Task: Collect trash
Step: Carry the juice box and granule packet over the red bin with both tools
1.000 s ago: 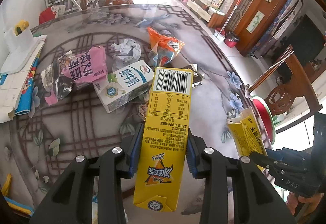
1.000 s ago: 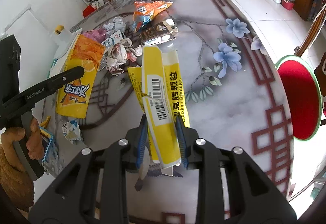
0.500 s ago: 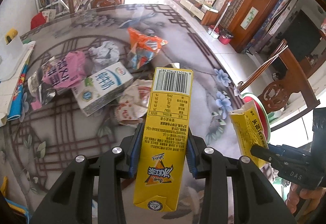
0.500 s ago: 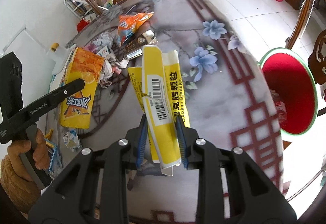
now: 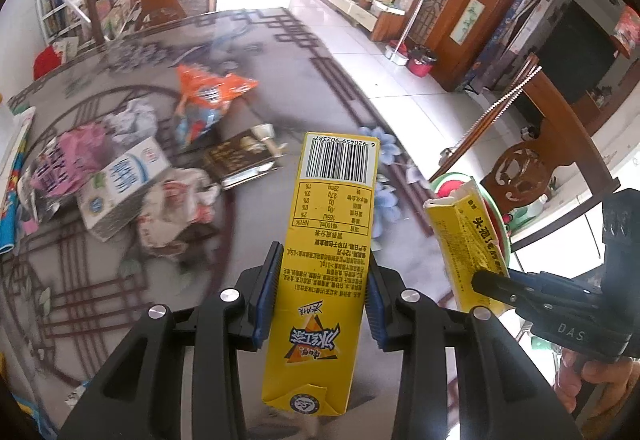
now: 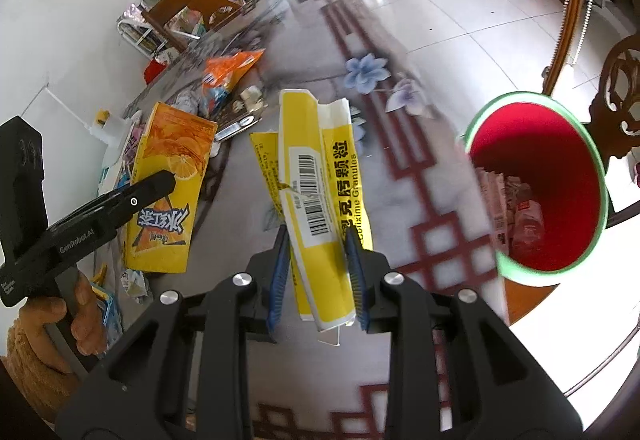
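Left wrist: gripper tilted down, clamping carton

The yellow drink carton carries a barcode numbered 6 920459 902387 at its far end, and below it, upside down, a nutrition table with "165kJ" and "28mg". To the right of that carton, the black tool bears "DAS". In the right wrist view the torn yellow packet reads "Granules" beside large Chinese characters, with a white barcode sticker. To the left of the packet, the other black tool reads "GenRobot.AI".
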Tool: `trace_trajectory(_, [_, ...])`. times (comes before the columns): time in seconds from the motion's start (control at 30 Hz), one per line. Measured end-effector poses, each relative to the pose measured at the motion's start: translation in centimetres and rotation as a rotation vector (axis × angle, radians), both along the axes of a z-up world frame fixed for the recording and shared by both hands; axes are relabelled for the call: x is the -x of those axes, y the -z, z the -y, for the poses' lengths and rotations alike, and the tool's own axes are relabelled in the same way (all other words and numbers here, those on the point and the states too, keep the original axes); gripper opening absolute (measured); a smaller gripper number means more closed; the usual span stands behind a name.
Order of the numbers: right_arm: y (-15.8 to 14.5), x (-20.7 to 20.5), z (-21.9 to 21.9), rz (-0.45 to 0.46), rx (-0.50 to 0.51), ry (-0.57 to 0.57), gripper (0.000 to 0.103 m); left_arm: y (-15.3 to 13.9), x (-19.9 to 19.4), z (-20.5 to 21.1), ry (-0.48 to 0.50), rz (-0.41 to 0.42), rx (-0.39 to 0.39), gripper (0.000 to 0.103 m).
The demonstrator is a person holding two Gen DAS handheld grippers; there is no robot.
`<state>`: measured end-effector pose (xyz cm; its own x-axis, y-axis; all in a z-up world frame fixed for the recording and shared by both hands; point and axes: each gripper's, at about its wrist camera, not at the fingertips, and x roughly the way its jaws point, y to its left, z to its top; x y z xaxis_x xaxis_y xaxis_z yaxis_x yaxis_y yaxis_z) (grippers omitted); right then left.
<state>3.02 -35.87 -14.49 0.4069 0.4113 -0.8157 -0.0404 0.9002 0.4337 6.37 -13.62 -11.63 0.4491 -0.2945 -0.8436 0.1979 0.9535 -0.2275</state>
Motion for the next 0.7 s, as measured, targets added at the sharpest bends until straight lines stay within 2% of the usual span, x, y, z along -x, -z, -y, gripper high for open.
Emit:
trace_trajectory(0.37, [-0.6,0.0,7.9,0.026,0.012,0.080,0.028,-1.2,-0.8,8.4,0.079,0.048,0.012,0.035])
trace_trajectory(0.7, [0.3,-0.2,15.3,0.008,0.001,0.192,0.028,0.2,-1.6,16.5,0.175,0.005,0.023,0.035])
